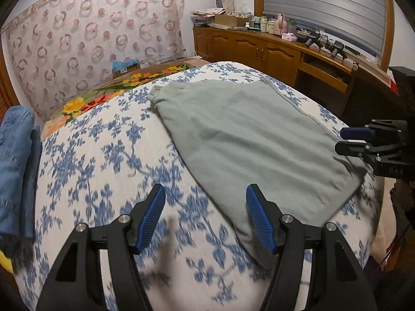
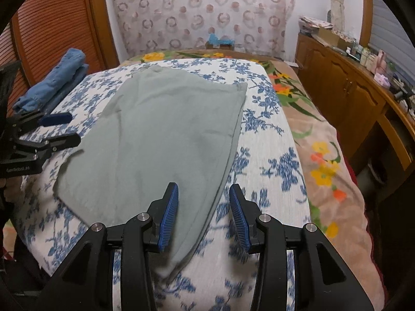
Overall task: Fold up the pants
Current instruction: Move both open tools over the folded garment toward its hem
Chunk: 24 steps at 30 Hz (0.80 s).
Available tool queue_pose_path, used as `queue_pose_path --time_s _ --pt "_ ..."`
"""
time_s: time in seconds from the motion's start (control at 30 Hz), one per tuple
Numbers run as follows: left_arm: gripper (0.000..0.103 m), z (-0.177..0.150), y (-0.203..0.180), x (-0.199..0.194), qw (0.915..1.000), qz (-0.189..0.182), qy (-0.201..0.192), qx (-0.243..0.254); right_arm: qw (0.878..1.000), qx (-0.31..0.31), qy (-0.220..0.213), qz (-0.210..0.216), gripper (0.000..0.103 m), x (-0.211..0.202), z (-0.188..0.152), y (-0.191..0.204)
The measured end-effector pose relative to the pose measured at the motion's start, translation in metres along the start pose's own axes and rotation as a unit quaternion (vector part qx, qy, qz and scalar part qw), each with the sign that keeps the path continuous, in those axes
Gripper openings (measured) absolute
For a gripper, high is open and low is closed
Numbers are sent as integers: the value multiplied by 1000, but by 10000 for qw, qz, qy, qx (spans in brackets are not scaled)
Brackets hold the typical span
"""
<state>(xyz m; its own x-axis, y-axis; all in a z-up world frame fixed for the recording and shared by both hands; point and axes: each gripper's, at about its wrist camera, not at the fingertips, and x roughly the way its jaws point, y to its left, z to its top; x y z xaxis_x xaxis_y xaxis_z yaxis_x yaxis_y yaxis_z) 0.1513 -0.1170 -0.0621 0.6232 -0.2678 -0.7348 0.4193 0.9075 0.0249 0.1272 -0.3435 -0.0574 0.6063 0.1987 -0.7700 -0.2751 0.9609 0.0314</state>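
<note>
Grey-green pants [image 1: 249,140] lie flat, folded, on a blue-flowered white cloth [image 1: 103,155] over the bed. They also show in the right wrist view [image 2: 166,134]. My left gripper [image 1: 205,194] is open and empty, just above the cloth at the pants' near left edge; it shows at the left of the right wrist view [image 2: 67,129]. My right gripper [image 2: 204,194] is open and empty, its jaws either side of the pants' near corner; it shows at the right of the left wrist view [image 1: 342,140].
Folded blue jeans [image 1: 15,165] lie at the bed's left side, also in the right wrist view [image 2: 52,83]. A flowered blanket [image 2: 324,160] covers the bed beyond the cloth. A wooden cabinet [image 1: 259,49] with clutter stands on the right. A patterned curtain [image 1: 90,39] hangs behind.
</note>
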Motion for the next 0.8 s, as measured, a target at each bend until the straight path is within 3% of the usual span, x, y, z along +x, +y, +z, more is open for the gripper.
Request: queue_pose_path --time_s 0.33,0.53,0.8 --pt "65 -29 -10 -18 9997 -99 62 -216 9998 159 -132 46 41 -24 -22 6" --pt "65 -44 -15 -23 9981 -410 44 -466 9995 244 -178 117 41 -33 -34 6" --pt "52 -39 -18 -23 9954 -701 -97 -647 9988 367 -236 207 41 -38 -43 7"
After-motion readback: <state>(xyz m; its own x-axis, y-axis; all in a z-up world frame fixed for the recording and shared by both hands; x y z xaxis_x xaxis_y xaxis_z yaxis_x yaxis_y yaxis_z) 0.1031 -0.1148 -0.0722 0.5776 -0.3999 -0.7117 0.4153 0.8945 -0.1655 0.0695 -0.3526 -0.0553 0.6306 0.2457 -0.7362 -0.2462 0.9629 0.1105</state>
